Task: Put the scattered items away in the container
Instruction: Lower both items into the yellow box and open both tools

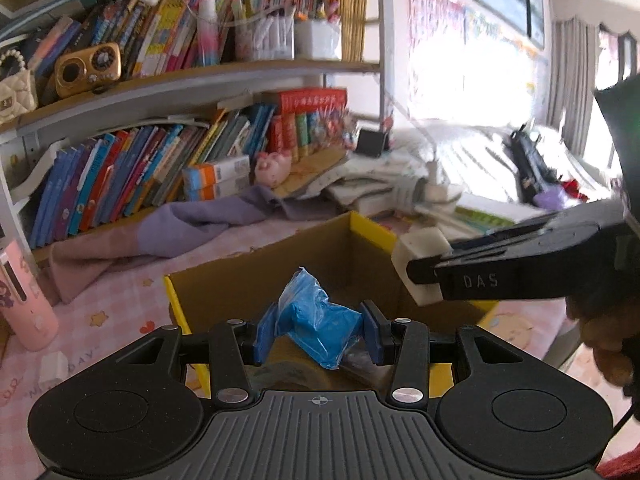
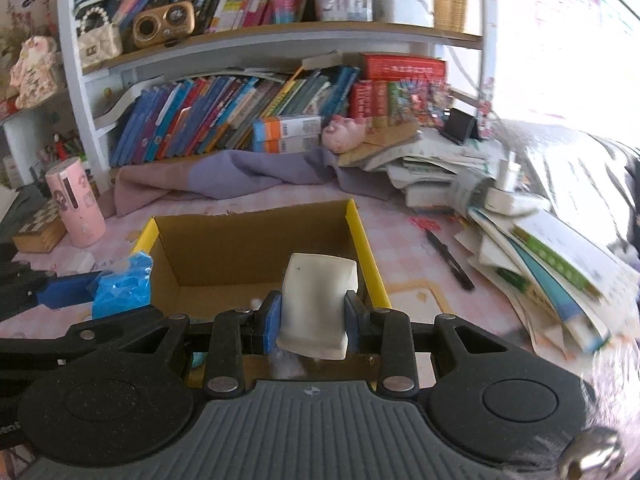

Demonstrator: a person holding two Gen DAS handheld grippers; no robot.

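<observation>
Nearest the lens in the left wrist view, the left tongs pinch a crumpled blue plastic bag between their blue pads, held over the near edge of the open cardboard box with yellow rims. In the right wrist view the right tongs are pressed onto a white rounded block, hanging above the same box's near right corner.

Largest in the room is the white bookshelf across the top of both frames, crammed with leaning colourful books, a gold retro radio and a quilted cream handbag at upper left. To the right, bright window light washes out the wall. The worktop wears a pink chequered cloth with cartoon prints. A lilac and pink fabric lies bunched along the shelf foot. A slumped heap of papers and booklets fills the right middle. The box sits mid-frame, its visible floor bare brown card. A pink cylindrical tumbler stands at left, a black pen lies right of the box, and a small pink pig toy rests near the books.
</observation>
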